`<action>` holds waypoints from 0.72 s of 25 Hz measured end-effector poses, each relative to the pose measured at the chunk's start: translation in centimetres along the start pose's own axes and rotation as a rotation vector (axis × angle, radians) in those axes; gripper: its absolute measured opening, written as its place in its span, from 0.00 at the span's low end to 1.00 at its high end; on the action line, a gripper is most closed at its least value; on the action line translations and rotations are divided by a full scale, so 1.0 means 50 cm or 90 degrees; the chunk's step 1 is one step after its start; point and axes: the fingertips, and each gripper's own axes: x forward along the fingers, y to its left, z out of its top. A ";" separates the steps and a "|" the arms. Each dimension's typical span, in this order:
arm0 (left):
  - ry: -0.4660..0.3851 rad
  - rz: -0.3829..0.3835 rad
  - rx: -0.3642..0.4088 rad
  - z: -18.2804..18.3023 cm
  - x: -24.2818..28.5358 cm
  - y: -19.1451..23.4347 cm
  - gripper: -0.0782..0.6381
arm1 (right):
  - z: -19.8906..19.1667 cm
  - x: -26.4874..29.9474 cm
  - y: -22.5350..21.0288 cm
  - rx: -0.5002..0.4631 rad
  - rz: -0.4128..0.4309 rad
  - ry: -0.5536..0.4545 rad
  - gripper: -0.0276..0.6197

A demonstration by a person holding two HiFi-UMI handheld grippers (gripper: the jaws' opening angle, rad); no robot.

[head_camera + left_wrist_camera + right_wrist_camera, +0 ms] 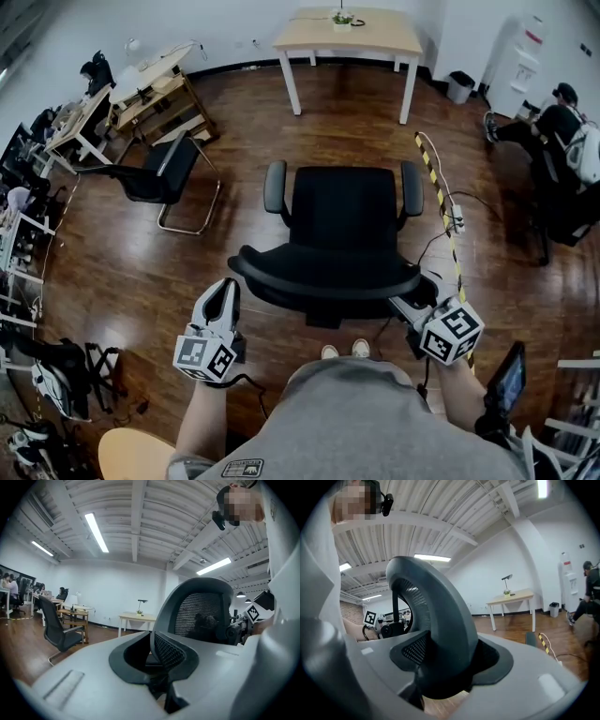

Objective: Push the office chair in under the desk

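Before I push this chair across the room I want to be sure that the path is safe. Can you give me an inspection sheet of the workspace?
Surface: shiny wooden floor.
Job's things: office chair faces the desk, well short of it.
Clutter: second chair to the left; bags at lower left.
Grippers: left hand-held gripper shut on the left edge of the backrest; right hand-held gripper has its jaws wide around the right edge.
Cables: striped cable cover and power strip right of the office chair.
Surroundings: seated person at far right; bin beside the desk.
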 end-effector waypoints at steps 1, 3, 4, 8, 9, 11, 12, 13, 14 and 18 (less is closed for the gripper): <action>0.007 -0.012 0.005 0.000 0.004 0.001 0.14 | -0.001 0.002 0.001 0.002 -0.002 0.001 0.48; 0.028 -0.055 0.015 -0.004 0.016 -0.002 0.16 | -0.003 0.003 0.001 0.004 -0.004 0.000 0.48; 0.043 -0.083 0.019 -0.008 0.024 -0.004 0.19 | -0.004 0.004 0.002 0.004 -0.004 0.000 0.48; 0.110 -0.212 0.027 -0.022 0.063 -0.011 0.36 | -0.007 0.007 0.005 0.007 -0.007 -0.005 0.48; 0.123 -0.244 0.024 -0.023 0.070 -0.008 0.36 | -0.009 0.011 0.007 0.008 -0.008 -0.007 0.48; 0.153 -0.310 0.005 -0.020 0.072 0.002 0.38 | -0.012 0.027 0.017 0.007 -0.005 -0.008 0.48; 0.166 -0.345 -0.011 -0.016 0.069 0.007 0.39 | -0.014 0.036 0.025 0.005 -0.003 -0.008 0.48; 0.175 -0.380 -0.026 -0.012 0.068 0.008 0.45 | -0.015 0.043 0.033 0.004 -0.002 -0.007 0.48; 0.183 -0.408 -0.032 -0.010 0.070 0.007 0.46 | -0.016 0.049 0.039 0.004 -0.002 -0.007 0.48; 0.211 -0.453 -0.008 -0.024 0.109 -0.032 0.51 | -0.017 0.050 0.039 0.007 -0.004 -0.007 0.48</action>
